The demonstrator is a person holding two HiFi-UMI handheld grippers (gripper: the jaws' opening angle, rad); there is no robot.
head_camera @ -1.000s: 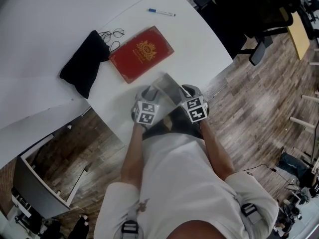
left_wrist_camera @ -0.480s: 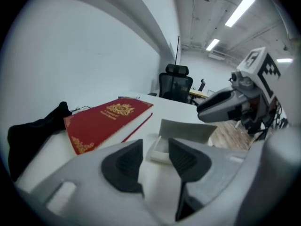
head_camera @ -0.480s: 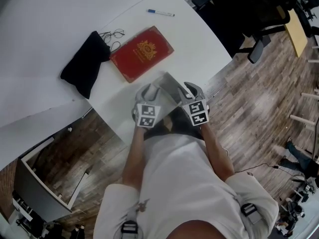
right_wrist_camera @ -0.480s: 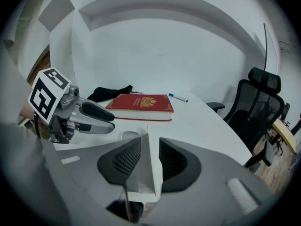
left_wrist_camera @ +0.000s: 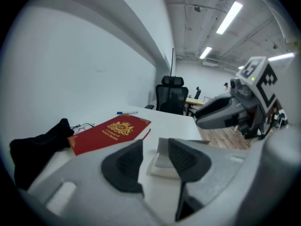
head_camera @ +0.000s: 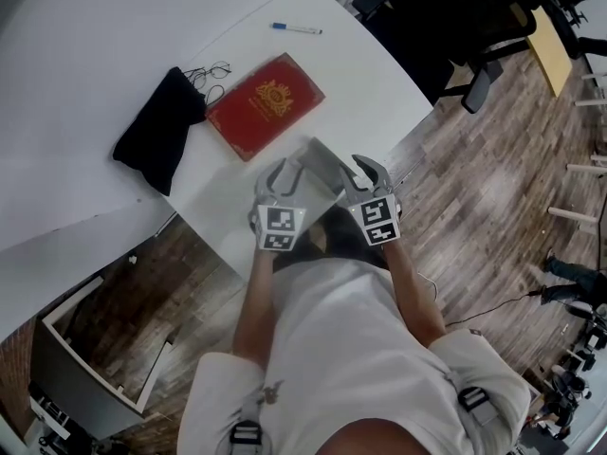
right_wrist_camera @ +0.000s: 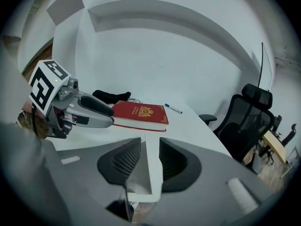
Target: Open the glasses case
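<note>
Glasses case (head_camera: 321, 165) lies open, lid raised, at the near edge of the white surface (head_camera: 379, 83), close to a red book (head_camera: 266, 104). Left gripper (head_camera: 284, 171) and right gripper (head_camera: 366, 169) flank it. Both sets of jaws are released and grasp nothing.

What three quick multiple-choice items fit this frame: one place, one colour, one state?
1. The eyeglasses lie: A on the book; B beside the black pouch; C inside the pouch.
2. The book's cover is: A red; B green; C blue.
3. The left gripper has its jaws: A together; B apart; C clamped on the pouch.

Key: B, they rest on the table next to the pouch; A, the cover is red with a gold crest; B, a clear gap shows between the pads.
</note>
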